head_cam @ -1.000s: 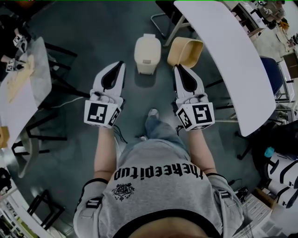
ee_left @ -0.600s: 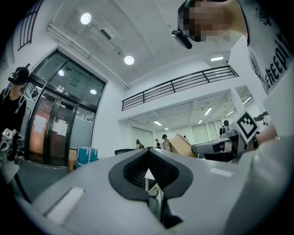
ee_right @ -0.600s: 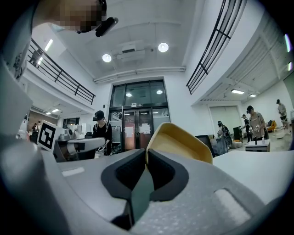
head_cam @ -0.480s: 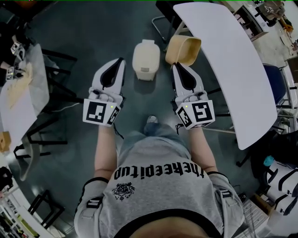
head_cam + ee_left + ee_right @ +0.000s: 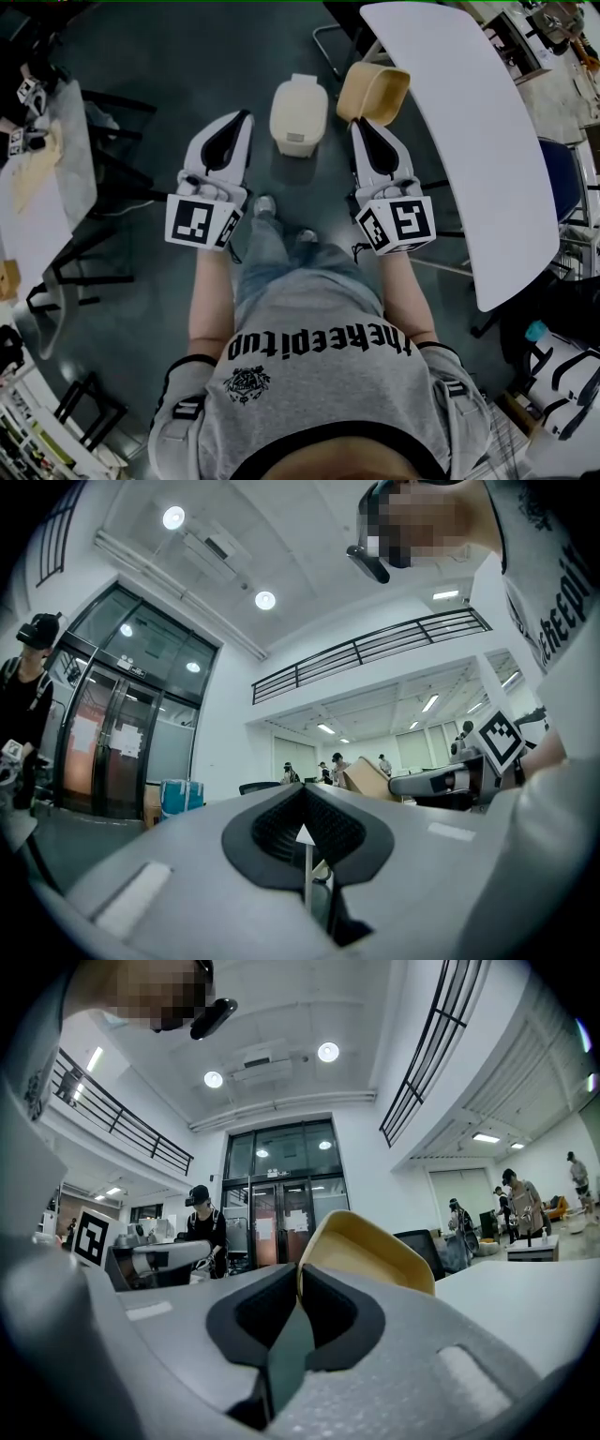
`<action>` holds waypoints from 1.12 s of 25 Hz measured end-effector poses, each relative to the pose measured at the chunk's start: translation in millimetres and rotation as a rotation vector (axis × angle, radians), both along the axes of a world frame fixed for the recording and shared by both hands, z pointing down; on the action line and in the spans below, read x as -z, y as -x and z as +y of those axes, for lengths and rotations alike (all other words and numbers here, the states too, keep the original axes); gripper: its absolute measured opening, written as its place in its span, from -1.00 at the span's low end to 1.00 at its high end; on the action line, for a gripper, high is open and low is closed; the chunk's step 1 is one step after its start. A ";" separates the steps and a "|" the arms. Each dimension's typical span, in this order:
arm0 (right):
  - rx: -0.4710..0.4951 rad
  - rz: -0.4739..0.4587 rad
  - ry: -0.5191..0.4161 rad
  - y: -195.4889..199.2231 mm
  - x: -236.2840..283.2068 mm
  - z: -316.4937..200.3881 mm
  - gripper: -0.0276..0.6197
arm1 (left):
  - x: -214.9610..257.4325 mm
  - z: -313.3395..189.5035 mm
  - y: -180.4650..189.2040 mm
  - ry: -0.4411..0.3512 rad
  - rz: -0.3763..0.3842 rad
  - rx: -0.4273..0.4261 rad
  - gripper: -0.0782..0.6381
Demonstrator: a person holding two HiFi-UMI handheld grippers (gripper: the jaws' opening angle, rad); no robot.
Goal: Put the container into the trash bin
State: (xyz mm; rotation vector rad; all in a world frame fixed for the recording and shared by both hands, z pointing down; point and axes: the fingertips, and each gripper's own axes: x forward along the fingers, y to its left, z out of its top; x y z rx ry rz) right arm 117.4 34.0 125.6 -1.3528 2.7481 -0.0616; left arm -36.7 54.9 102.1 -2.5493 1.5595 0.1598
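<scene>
Clamping the container's (image 5: 373, 92) rim, the right gripper (image 5: 360, 124) covers its near edge.

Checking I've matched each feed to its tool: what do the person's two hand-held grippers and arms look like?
The left hand-held gripper and right hand-held gripper are matching white tapering shells with black textured pads lining the jaws. Each carries a cube of black-and-white square markers at its rear. The person wears a grey short-sleeved shirt with black print; its sleeves are edged in black.
</scene>
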 end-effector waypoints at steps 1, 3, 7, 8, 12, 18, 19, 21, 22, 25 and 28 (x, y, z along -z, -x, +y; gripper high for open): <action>-0.001 0.001 0.001 2.9 -1.1 -3.6 -0.84 | -1.5 -4.2 3.2 0.003 0.002 -0.001 -0.75; -0.010 0.003 0.003 8.1 -2.6 -11.4 -0.84 | -3.6 -14.0 8.4 0.006 0.009 -0.011 -0.75; -0.046 0.005 0.005 19.3 -2.7 -32.4 -0.84 | -4.1 -39.3 17.3 0.006 0.012 -0.057 -0.75; -0.056 0.006 0.007 22.9 -2.7 -38.6 -0.84 | -4.3 -46.9 20.5 0.007 0.009 -0.069 -0.75; -0.099 0.006 0.013 37.2 -3.6 -62.7 -0.84 | -5.7 -79.4 36.1 0.018 0.008 -0.112 -0.75; -0.175 0.003 0.028 51.0 -7.8 -92.5 -0.84 | -6.9 -124.5 52.8 0.026 0.006 -0.181 -0.75; -0.186 0.002 0.032 53.3 -9.1 -96.1 -0.84 | -7.4 -130.5 54.8 0.028 0.006 -0.193 -0.75; -0.208 0.003 0.038 57.4 -11.5 -102.9 -0.84 | -9.5 -141.9 57.7 0.033 0.006 -0.216 -0.75; -0.219 0.005 0.041 59.1 -12.5 -106.1 -0.84 | -11.0 -147.0 58.5 0.036 0.006 -0.228 -0.75; -0.252 0.005 0.047 61.3 -15.6 -114.5 -0.84 | -15.1 -160.0 58.7 0.045 0.004 -0.267 -0.75; -0.286 0.003 0.057 61.7 -18.9 -121.6 -0.84 | -18.0 -170.6 58.9 0.050 0.005 -0.304 -0.75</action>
